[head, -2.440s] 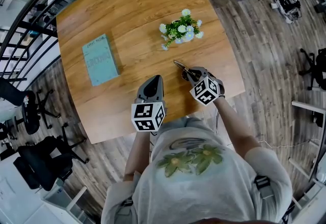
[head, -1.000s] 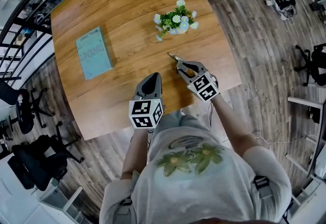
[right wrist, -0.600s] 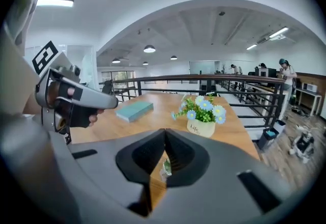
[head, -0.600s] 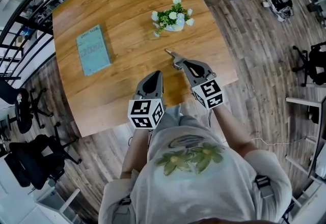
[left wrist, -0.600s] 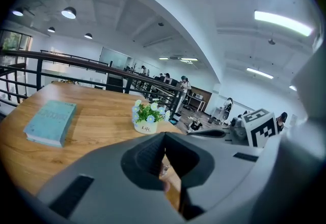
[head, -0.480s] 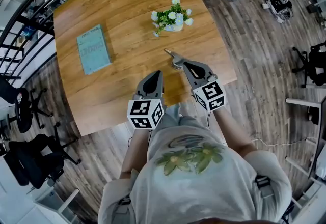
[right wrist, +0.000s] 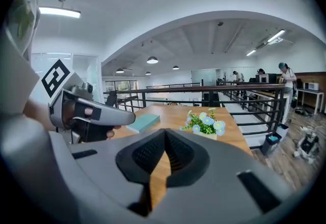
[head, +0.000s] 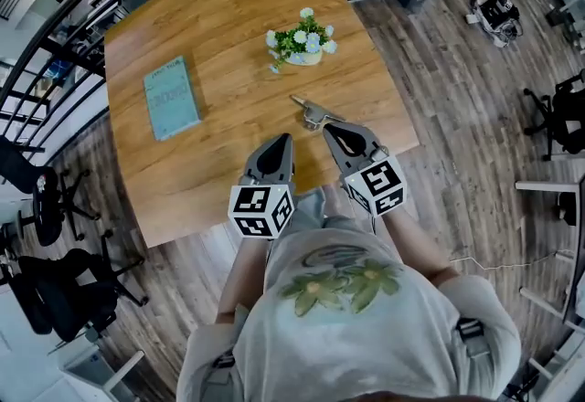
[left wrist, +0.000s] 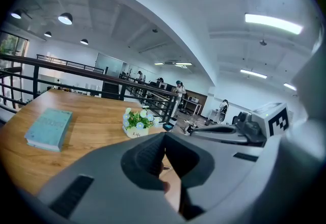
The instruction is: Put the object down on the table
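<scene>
A small metal object [head: 309, 111] lies on the wooden table [head: 228, 16], near its front right part. Just behind it, a short way toward me, my right gripper [head: 328, 129] is shut with nothing between its jaws; in the right gripper view the jaws [right wrist: 164, 132] meet and the object is hidden below them. Over the front edge of the table my left gripper [head: 281, 142] is also shut and empty, as the left gripper view [left wrist: 164, 135] shows.
A small pot of white and blue flowers [head: 299, 41] stands beyond the object. A teal book [head: 171, 98] lies at the left of the table. Black railing [head: 55, 35] runs behind the table. Office chairs [head: 46, 199] stand on the floor at left.
The right gripper let go of the metal object, which now lies on the table. The gripper has drawn back toward me and its jaws have shut. The left gripper has barely moved.
</scene>
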{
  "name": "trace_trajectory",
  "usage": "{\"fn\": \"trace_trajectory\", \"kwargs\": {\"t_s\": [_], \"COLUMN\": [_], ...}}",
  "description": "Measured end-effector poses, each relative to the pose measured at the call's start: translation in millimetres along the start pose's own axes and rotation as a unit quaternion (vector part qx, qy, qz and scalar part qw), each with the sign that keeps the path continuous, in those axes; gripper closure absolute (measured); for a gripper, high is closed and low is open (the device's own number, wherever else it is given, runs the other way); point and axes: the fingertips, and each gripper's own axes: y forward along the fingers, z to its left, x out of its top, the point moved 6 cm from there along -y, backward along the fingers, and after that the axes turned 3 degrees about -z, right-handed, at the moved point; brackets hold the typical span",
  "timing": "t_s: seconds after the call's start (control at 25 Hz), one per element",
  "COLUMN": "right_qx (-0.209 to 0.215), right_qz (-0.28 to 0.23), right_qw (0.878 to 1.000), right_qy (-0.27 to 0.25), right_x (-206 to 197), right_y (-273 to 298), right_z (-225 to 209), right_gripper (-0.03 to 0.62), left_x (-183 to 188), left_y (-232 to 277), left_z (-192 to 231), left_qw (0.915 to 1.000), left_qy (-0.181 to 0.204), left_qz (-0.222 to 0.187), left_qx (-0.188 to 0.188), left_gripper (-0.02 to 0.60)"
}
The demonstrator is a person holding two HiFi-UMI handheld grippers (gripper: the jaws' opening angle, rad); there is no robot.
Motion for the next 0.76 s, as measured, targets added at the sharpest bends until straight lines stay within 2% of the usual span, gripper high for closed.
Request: {"fn": "trace_trajectory", "kwargs": {"t_s": [0.24, 0.76], "right_qx": [-0.006, -0.008], "right_qz": [-0.005, -0.007], "right_qw": [1.0, 1.0], "right_qy": [0.004, 0.002], "right_x": [-0.7, 0.0], "right_y": [-12.9, -26.7], "right_z": [0.5, 9.8], "right_gripper": [0.588, 0.587], "left_x": [4.1, 4.7], "left_y": [-1.0, -16.9], "left_z": [-9.8, -16.3], "left_qw": [0.9998, 0.9997], "left_qy": [0.017, 0.024], "left_qz": [-0.003, -0.004], "left_qx": [-0.004, 0.0], "left_gripper": [0.566, 0.566]}}
